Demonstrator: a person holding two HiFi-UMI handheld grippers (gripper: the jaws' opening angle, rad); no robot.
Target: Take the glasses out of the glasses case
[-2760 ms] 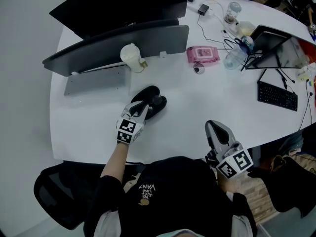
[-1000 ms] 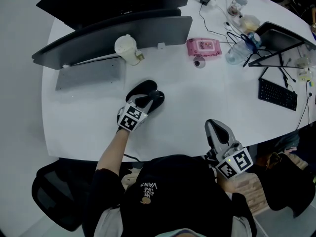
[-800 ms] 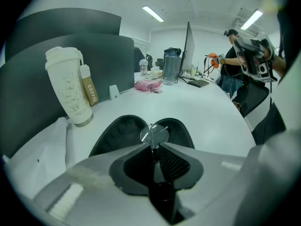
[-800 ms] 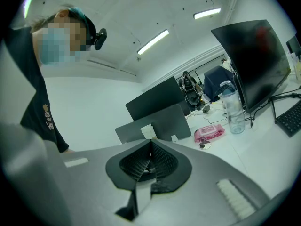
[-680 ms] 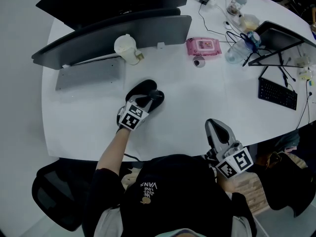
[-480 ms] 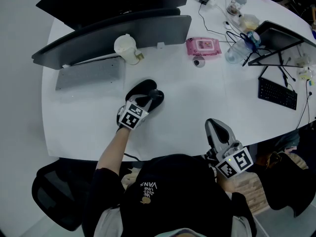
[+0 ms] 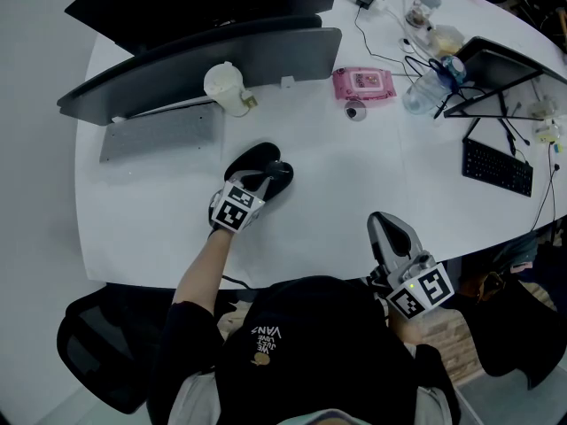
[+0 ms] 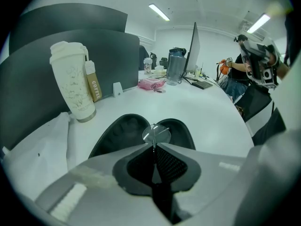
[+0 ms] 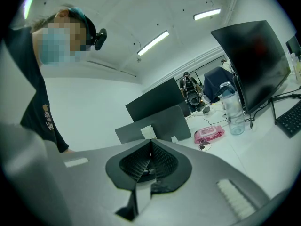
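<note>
A black glasses case (image 7: pixel 252 159) lies open on the white table (image 7: pixel 354 175), both halves (image 8: pixel 123 130) facing up. My left gripper (image 7: pixel 263 182) sits at the case's near edge, shut on the thin rim of the glasses (image 8: pixel 156 134); one clear round lens shows just past the fingertips over the case. The rest of the glasses is hidden. In the left gripper view the left gripper (image 8: pixel 154 146) has its jaws pressed together. My right gripper (image 7: pixel 390 230) hangs at the table's front edge, shut and holding nothing; in the right gripper view the right gripper (image 9: pixel 150 144) shows its pads meeting.
A white lidded cup (image 7: pixel 225 88) stands behind the case, before grey screens (image 7: pixel 204 60). A pink wipes pack (image 7: pixel 363 82), a water bottle (image 7: pixel 423 94), cables, a tilted monitor (image 7: pixel 500 73) and a small keyboard (image 7: pixel 496 168) fill the back right.
The left gripper has stayed at the case with its hold; the head view shifted since the oldest frame. The right gripper has not moved.
</note>
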